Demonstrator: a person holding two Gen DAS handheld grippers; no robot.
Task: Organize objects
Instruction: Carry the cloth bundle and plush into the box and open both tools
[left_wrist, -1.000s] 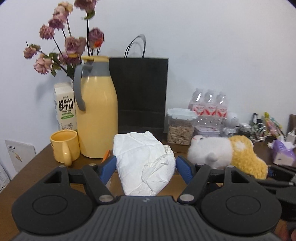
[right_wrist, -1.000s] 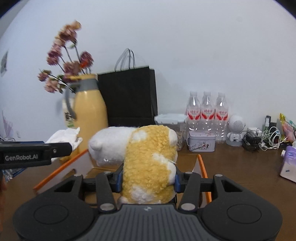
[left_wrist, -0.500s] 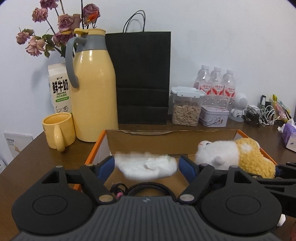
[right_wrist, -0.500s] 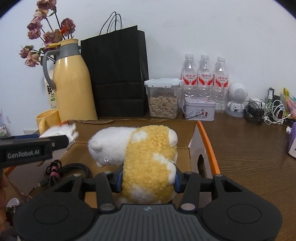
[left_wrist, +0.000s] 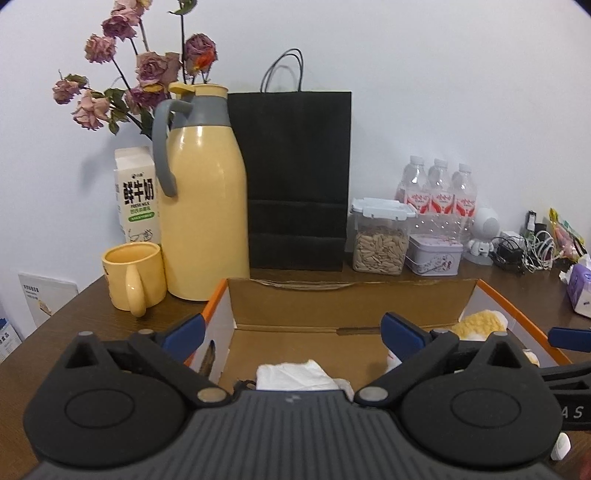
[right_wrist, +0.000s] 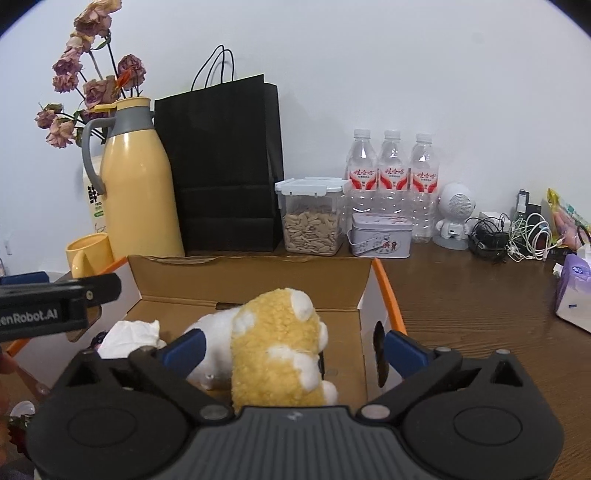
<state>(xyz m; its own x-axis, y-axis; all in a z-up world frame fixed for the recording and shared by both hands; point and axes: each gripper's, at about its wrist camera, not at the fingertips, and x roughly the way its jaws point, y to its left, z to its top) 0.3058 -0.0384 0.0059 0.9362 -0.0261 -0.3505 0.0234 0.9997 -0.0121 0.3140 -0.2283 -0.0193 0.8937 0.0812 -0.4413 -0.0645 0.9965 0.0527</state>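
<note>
An open cardboard box (left_wrist: 351, 286) with orange edges sits right in front of both grippers. My left gripper (left_wrist: 293, 332) hovers over its left half, jaws opening wide. A crumpled white bundle (left_wrist: 295, 374) lies loose on the box floor below them, touching neither pad. My right gripper (right_wrist: 295, 347) is over the box's (right_wrist: 251, 266) right half, its jaws also opening. The yellow and white plush toy (right_wrist: 277, 350) rests in the box between them, clear of both blue pads. The plush (left_wrist: 476, 323) also shows in the left wrist view.
Behind the box stand a yellow thermos (left_wrist: 203, 206), a yellow mug (left_wrist: 133, 280), a milk carton (left_wrist: 136, 195), a black paper bag (left_wrist: 295, 177), a seed jar (right_wrist: 312, 218), a tin (right_wrist: 380, 240) and three water bottles (right_wrist: 391, 173). Cables (right_wrist: 517, 232) and a tissue pack (right_wrist: 574, 291) lie at right.
Both grippers have opened. The white bundle left the left jaws and the plush left the right jaws; both now lie in the box.
</note>
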